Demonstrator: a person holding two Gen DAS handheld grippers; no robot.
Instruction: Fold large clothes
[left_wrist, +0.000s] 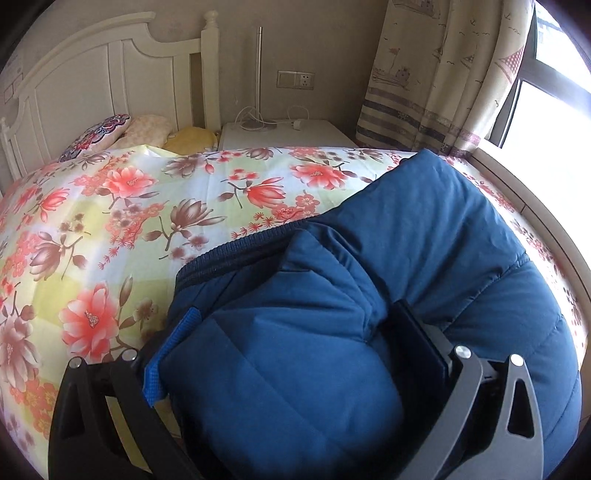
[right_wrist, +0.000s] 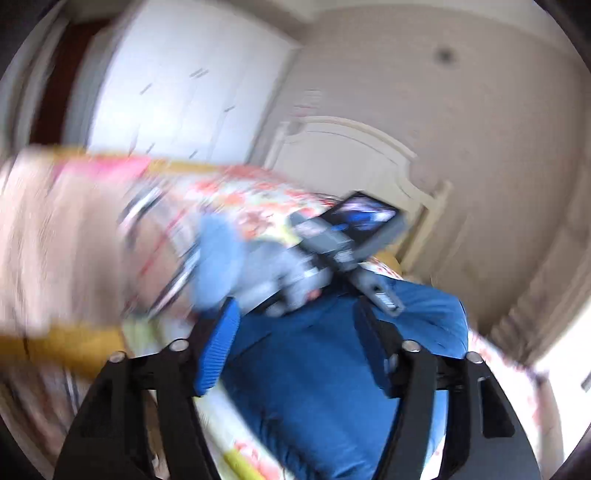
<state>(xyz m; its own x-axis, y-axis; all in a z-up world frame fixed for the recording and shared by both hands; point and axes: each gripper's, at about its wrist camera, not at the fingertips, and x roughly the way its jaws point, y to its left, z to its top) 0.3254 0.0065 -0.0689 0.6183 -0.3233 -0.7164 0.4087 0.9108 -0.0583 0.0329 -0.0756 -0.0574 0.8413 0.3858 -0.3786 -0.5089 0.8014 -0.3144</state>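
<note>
Right-wrist view smeared, details unreadable. Blue jacket (left_wrist: 424, 236) heaped at bed's (left_wrist: 110, 221) window-side edge. Left gripper (left_wrist: 295, 332) tilted down, clamped on jacket fold. Right gripper (right_wrist: 299, 343) parted, nothing pinched.

white headboard (left_wrist: 92, 77) | nightstand (left_wrist: 288, 134) | curtain (left_wrist: 443, 74) | bright window (left_wrist: 550, 92)

Right gripper (right_wrist: 295, 347) open above blue jacket (right_wrist: 314, 387).
</note>
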